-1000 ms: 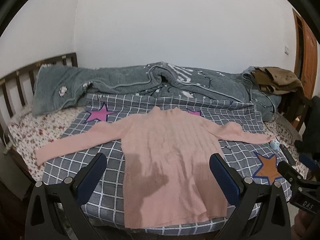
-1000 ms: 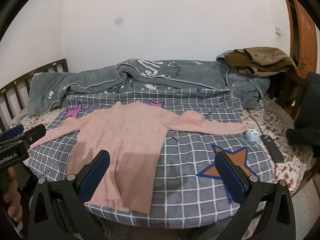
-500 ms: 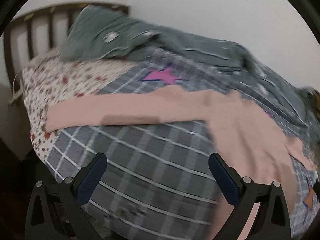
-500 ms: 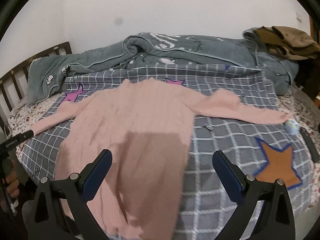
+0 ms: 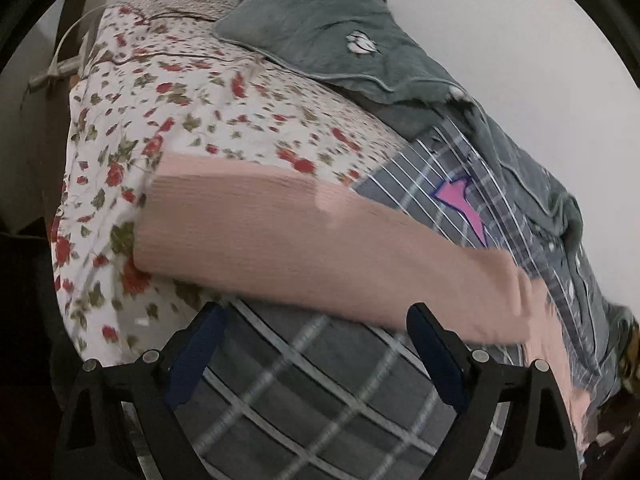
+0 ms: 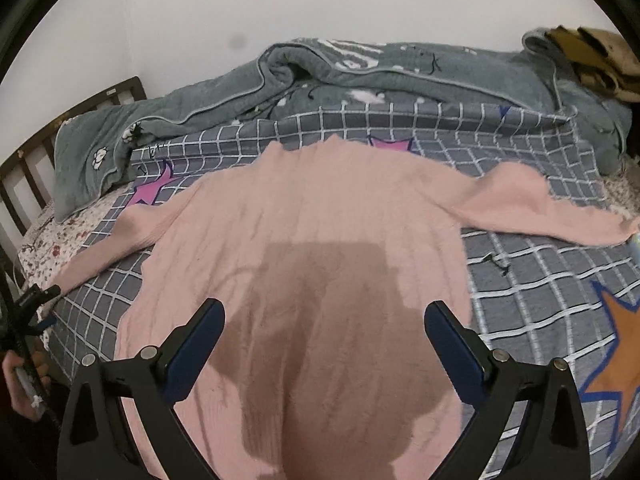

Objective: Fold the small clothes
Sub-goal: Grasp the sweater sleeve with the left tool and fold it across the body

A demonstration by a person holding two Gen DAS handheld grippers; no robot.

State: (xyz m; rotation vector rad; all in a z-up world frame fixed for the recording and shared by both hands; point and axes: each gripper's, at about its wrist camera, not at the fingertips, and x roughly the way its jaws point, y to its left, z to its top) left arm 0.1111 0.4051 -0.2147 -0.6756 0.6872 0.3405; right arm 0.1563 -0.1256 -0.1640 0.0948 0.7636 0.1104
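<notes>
One pink sweater (image 6: 320, 240) lies flat on the bed, front down or up I cannot tell, neck toward 12 o'clock, both sleeves spread out to the sides.

Item, my left gripper (image 5: 316, 344): jaws apart, though they have just been closing a little; nothing is between them. It hangs over the checked cover (image 5: 312, 400), with one sleeve (image 5: 304, 236) running across the view just beyond the fingertips, from 9 o'clock toward 4 o'clock. The cuff end lies on the floral sheet (image 5: 192, 112); the rest of the sleeve lies on the checked cover. The picture is blurred, so I cannot tell whether the tips touch the cloth.

Item, my right gripper (image 6: 324, 324): jaws wide apart, empty, poised above the lower body of the sweater, with its shadow falling on the knit between the fingers.

Item, grey blanket (image 6: 400, 72): bunched along the far side of the bed at 12 o'clock, against the wall.

Item, brown clothes (image 6: 592, 56): heaped on the blanket's end at 2 o'clock.

Item, orange star (image 6: 616, 344) printed on the cover at 3 o'clock; pink star (image 6: 392, 146) at the sweater's neck.

Item, headboard (image 6: 60, 128): dark wooden slats at 10 o'clock.

Item, my left hand (image 6: 24, 376): seen from the right wrist at 8 o'clock, wrapped round its gripper's handle.
</notes>
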